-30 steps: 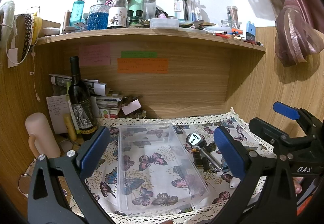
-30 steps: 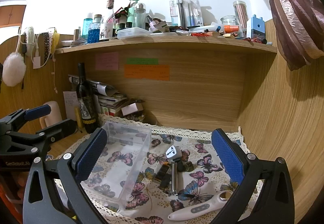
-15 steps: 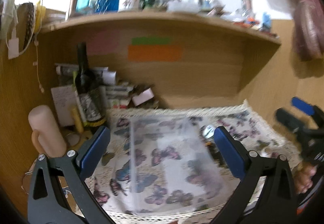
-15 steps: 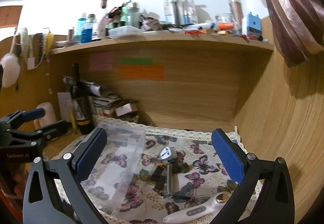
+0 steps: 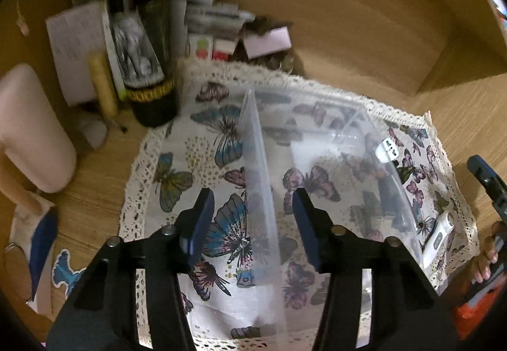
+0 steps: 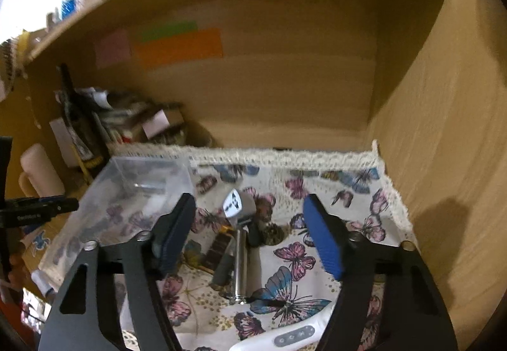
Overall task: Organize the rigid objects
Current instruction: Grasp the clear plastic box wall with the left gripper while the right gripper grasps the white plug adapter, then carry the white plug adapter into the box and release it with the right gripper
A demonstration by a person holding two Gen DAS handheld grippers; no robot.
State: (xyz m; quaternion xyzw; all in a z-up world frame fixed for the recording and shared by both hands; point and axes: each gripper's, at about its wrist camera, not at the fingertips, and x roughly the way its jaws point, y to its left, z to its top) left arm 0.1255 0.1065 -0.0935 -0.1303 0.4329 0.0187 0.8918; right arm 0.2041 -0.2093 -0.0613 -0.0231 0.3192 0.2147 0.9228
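A clear plastic box [image 5: 317, 167] lies on the butterfly cloth [image 5: 190, 167]; it also shows in the right wrist view [image 6: 126, 202]. My left gripper [image 5: 253, 224] is open, its blue pads straddling the box's left wall near the front. My right gripper [image 6: 250, 237] is open above a small pile: a white-faced adapter [image 6: 237, 203], a metal rod [image 6: 240, 262] and dark small parts [image 6: 218, 249]. A white handheld device [image 6: 291, 332] lies at the cloth's front; it also shows in the left wrist view [image 5: 439, 238].
A dark wine bottle [image 5: 139, 43], papers and boxes [image 5: 202, 18] stand at the back left. A pink cylinder [image 5: 28, 129] stands left of the cloth. Wooden walls close the back and right [image 6: 443, 160].
Both grippers dropped and tilted down toward the cloth and narrowed their opening. The left one moved onto the box's left wall; the right one came over the small pile.
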